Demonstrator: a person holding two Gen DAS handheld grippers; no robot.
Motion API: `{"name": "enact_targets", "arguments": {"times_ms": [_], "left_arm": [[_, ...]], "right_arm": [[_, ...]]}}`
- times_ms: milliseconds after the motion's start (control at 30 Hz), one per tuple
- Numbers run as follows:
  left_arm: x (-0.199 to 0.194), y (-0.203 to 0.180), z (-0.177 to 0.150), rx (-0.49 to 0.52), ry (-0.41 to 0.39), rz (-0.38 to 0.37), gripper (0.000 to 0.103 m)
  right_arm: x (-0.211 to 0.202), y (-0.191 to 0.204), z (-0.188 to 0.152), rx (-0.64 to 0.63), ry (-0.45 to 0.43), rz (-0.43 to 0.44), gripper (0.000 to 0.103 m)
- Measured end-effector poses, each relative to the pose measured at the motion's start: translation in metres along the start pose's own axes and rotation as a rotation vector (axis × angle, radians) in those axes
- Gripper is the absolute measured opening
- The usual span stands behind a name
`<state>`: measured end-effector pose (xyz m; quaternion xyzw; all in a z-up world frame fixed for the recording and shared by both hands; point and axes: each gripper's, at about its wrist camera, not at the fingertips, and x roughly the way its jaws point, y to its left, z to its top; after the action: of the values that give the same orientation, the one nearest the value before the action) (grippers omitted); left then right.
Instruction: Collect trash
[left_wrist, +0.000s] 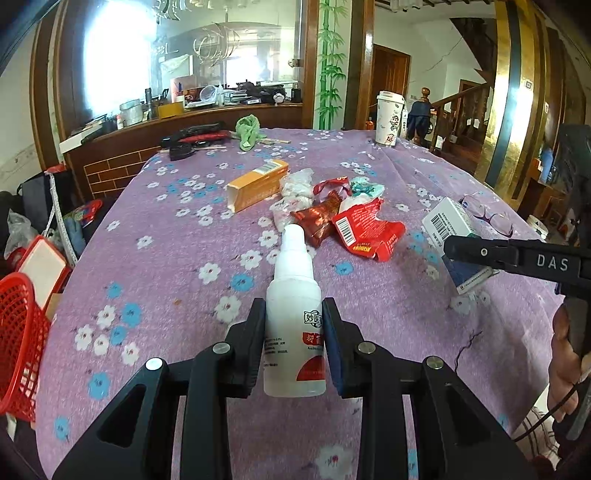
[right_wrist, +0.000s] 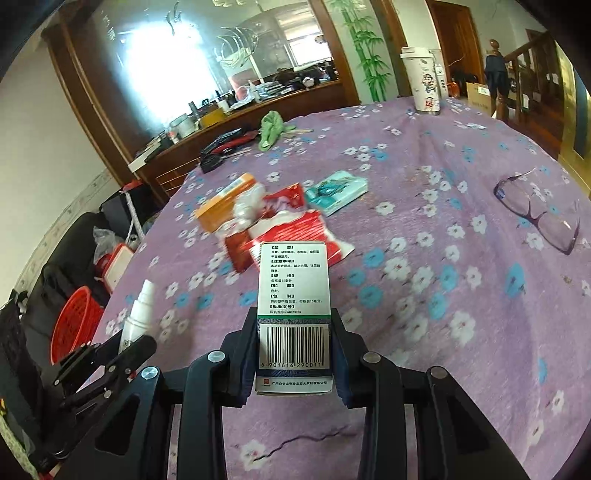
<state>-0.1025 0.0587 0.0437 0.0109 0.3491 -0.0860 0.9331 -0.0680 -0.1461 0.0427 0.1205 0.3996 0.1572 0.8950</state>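
Observation:
My left gripper (left_wrist: 293, 306) is shut on a white spray bottle (left_wrist: 293, 273) with a red label, held above the purple flowered tablecloth (left_wrist: 177, 266). My right gripper (right_wrist: 294, 317) is shut on a white medicine box (right_wrist: 293, 280) with a barcode, and its pads press on the box's sides. In the left wrist view that box (left_wrist: 445, 221) hangs at the right. Beyond both grippers lies a pile of trash: an orange carton (left_wrist: 258, 186), a red wrapper (left_wrist: 364, 229), a brown foil wrapper (left_wrist: 319, 218), clear plastic bags (left_wrist: 295, 184) and a teal packet (right_wrist: 338, 192).
A red mesh basket (left_wrist: 18, 347) stands off the table's left edge. Purple-tinted glasses (right_wrist: 539, 214) lie at the right. A paper cup (left_wrist: 389, 118) stands at the far edge, with a green cloth (left_wrist: 249, 131) and black-and-red tools (left_wrist: 195, 138) at the far left. A hand (left_wrist: 565, 365) shows at the right.

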Motion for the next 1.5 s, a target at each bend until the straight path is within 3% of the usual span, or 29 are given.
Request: {"name": "enact_targets", "arguments": {"times_ms": [567, 1500], "left_arm": [[-0.026, 0.004, -0.009, -0.012, -0.035, 0.001, 0.029], [-0.03, 0.009, -0.008, -0.017, -0.037, 0.011, 0.029]], "right_arm": [[-0.015, 0.035, -0.014, -0.081, 0.003, 0.033, 0.037], [-0.013, 0.037, -0.016, -0.082, 0.018, 0.047, 0.037]]}}
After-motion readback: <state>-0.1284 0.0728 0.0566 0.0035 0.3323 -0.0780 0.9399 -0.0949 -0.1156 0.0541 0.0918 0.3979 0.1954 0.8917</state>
